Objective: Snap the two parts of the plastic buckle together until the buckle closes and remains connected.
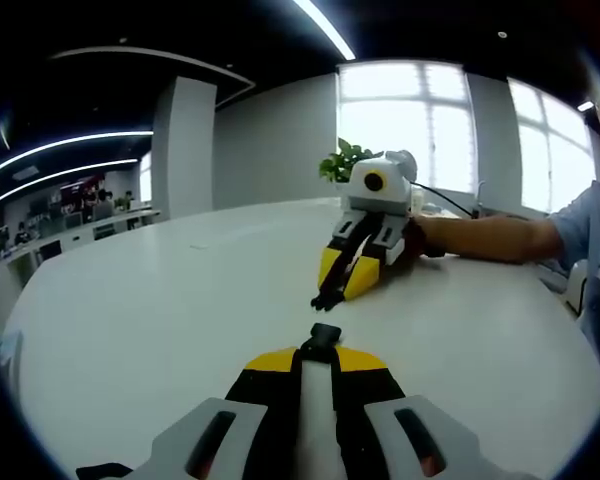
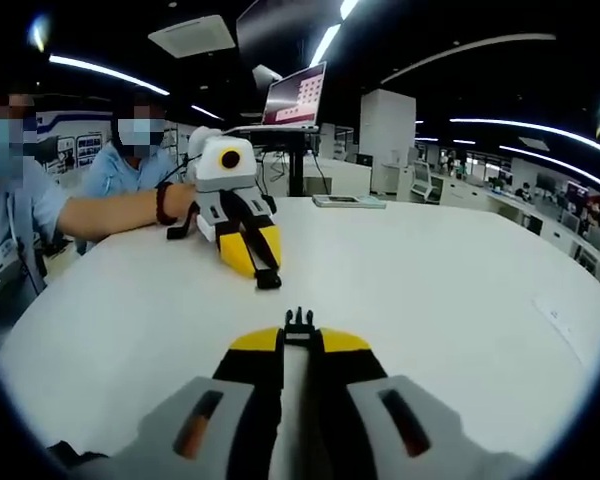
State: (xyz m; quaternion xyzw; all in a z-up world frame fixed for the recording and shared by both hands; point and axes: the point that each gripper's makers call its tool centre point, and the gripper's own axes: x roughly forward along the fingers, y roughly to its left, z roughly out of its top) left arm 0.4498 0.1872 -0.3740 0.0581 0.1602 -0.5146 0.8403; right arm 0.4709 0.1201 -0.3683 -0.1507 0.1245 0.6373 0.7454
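Observation:
My left gripper is shut on a blocky black buckle part that sticks out past its yellow jaw tips, low over the white table. Facing it, my right gripper holds the other black buckle part, a short gap away. In the right gripper view, my right gripper is shut on the pronged buckle part. The left gripper points back at it with the blocky part at its tips. The two parts are apart, roughly in line.
A person's forearm reaches in behind the right gripper. Seated people are at the table's edge. A laptop on a stand, a flat object, a paper slip and a plant stand further off.

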